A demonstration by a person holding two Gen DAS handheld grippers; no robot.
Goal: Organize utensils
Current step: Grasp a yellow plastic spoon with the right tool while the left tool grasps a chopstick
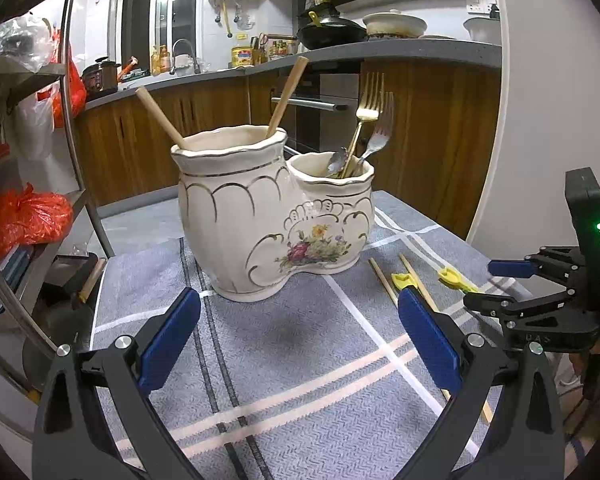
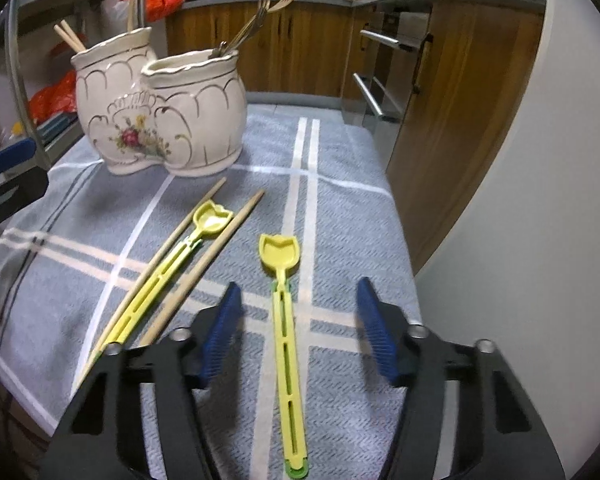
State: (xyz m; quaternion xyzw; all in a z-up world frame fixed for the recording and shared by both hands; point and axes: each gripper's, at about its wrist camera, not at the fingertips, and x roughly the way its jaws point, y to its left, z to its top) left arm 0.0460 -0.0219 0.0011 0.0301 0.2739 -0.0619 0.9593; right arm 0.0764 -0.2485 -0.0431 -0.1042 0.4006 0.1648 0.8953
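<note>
Left gripper (image 1: pixel 298 344) hangs open before the cream floral two-pot ceramic holder (image 1: pixel 272 216) on the grey checked worktop cloth (image 2: pixel 332 184). Right gripper (image 2: pixel 298 332), jaws apart, straddles the near yellow plastic scoop stick (image 2: pixel 286 344); best to centre, then squeeze mid-handle.

Two yellow plastic utensils (image 2: pixel 286 344) and wooden chopsticks (image 2: pixel 204 264) flat beside floral ceramic holder (image 2: pixel 160 120).

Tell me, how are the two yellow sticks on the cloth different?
The near yellow stick lies alone between the right gripper's open fingers; the far yellow stick lies between two wooden chopsticks. The near one points almost straight away in the right wrist view; the far one slants towards the ceramic holder. Both are yellow, slotted, scoop-tipped.
</note>
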